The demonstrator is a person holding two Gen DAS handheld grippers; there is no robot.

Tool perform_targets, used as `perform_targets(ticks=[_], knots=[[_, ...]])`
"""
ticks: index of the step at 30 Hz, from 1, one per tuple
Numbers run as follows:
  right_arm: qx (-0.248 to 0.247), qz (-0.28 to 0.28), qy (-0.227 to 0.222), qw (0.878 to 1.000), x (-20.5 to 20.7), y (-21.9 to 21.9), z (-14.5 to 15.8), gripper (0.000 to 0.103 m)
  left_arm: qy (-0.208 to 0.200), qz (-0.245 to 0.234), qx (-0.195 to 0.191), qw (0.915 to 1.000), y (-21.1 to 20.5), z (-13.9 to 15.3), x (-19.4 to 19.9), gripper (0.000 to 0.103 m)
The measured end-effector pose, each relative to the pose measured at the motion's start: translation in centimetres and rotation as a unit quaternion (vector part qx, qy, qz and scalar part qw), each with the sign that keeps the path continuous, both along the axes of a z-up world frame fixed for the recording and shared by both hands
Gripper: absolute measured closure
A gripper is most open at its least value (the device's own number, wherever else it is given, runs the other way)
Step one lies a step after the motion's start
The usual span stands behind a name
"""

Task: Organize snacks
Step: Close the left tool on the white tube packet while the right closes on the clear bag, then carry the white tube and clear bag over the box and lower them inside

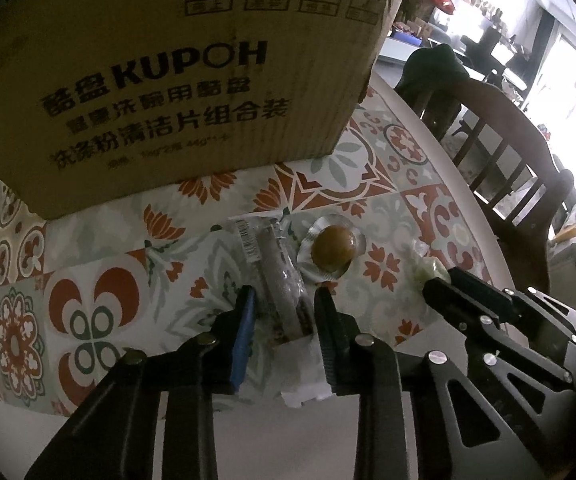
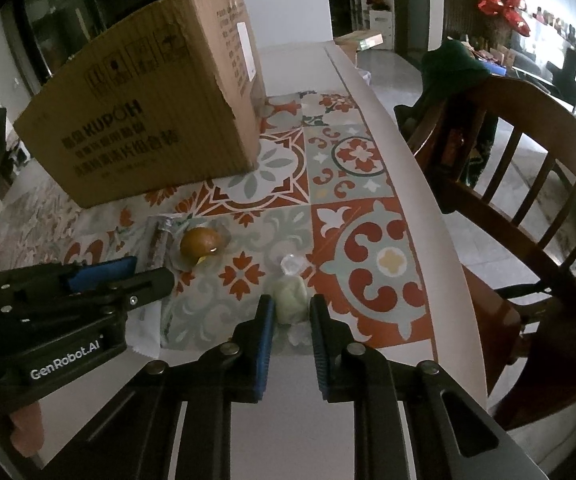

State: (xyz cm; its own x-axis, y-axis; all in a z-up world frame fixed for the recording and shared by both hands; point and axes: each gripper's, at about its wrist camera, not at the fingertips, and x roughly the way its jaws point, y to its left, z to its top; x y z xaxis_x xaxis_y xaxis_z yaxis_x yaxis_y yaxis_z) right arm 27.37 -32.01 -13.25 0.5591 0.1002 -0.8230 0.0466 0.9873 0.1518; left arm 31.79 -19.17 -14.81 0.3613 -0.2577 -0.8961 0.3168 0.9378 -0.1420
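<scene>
Behind three wrapped snacks on the table stands a cardboard box, contents unseen.

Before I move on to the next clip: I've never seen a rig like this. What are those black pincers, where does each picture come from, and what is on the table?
There is no robot here. A person holds a two-finger gripper in each hand, and each carries a wide-angle camera looking forward along its fingers.

The left wrist view shows the left gripper open, with a long clear-wrapped snack stick lying between its fingers. The right wrist view shows the right gripper open around a pale green wrapped sweet. Neither looks clamped yet; both packets seem to rest on the table.

Between them lies a brown egg in clear wrap. All sit on a patterned tablecloth in front of a cardboard box, probably where the snacks go. A wooden chair stands beside the table.
</scene>
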Motion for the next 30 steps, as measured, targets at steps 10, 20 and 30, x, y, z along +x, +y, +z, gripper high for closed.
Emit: perform_targets(ticks=[10, 20, 30], knots=[[0.005, 0.002, -0.022, 1.0, -1.0, 0.8, 1.8, 0.084, -0.016, -0.004, -0.009, 0.9998, 1.3, 1.4, -1.7, 0.08], [0.003, 0.006, -0.053, 0.999, -2.6, 2.0, 4.5, 0.084, -0.053, -0.008, -0.021, 0.9983, 3.0, 4.3, -3.6, 0.084], [0.008, 0.016, -0.084, 0.996, -3.8, 3.2, 7.1, 0.084, -0.092, 0.0, -0.045, 0.9948, 4.5, 7.6, -5.1, 0.085]])
